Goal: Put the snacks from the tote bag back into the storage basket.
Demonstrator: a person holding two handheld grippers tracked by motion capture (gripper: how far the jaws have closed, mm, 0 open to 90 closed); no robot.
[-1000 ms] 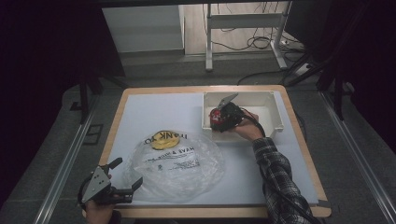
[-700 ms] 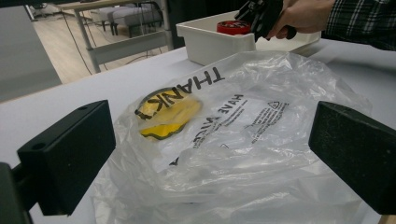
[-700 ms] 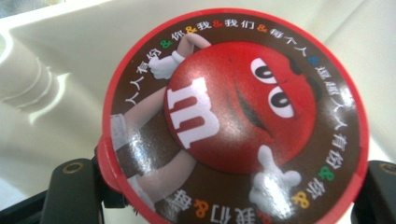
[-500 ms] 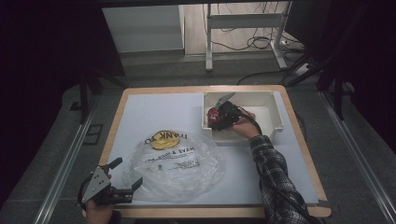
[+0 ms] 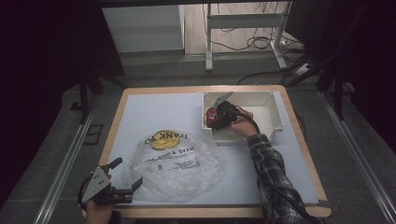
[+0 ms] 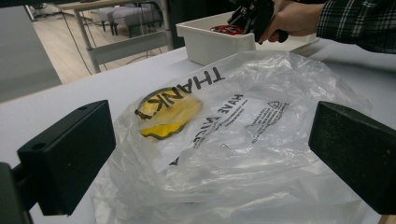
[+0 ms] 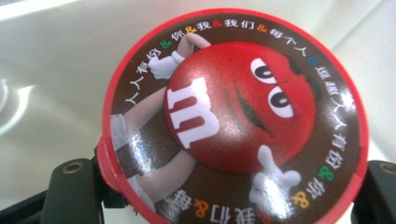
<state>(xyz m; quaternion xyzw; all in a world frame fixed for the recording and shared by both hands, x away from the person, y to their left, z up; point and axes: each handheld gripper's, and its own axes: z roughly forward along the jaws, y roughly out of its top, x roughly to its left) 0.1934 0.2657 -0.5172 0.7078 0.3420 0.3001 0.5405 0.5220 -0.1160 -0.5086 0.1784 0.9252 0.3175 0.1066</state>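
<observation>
In the high view the right gripper (image 5: 219, 113) sits inside the white bin (image 5: 275, 116) at the far right of the table (image 5: 140, 112), at the bin's left end; its jaws are closed on a round red candy tin (image 5: 212, 116), which lies low in the bin against the left wall. The right gripper view looks straight at that tin (image 7: 236, 116): a red rim, a brown face with a red cartoon candy character and a ring of small coloured characters (the print is in Chinese); the two black jaws stand at the tin's lower left and lower right edges, pressed to its sides, with the bin's pale floor behind it. A checked sleeve (image 5: 273, 182) runs from the bottom edge up to that hand.

The left gripper (image 5: 123, 175) rests at the near left corner of the table, its jaws spread wide with nothing between the pads; they point at the clear plastic bag (image 5: 175, 163) that lies crumpled and flat just beside them, in the middle of the near half of the table. In the left gripper view the bag (image 6: 233, 135) spreads between the two wide-set jaws without touching either; it carries black lettering and a yellow smiley print (image 6: 170, 114); beyond it stands the bin (image 6: 217, 42), with the other hand (image 6: 292, 18) over it.
</observation>
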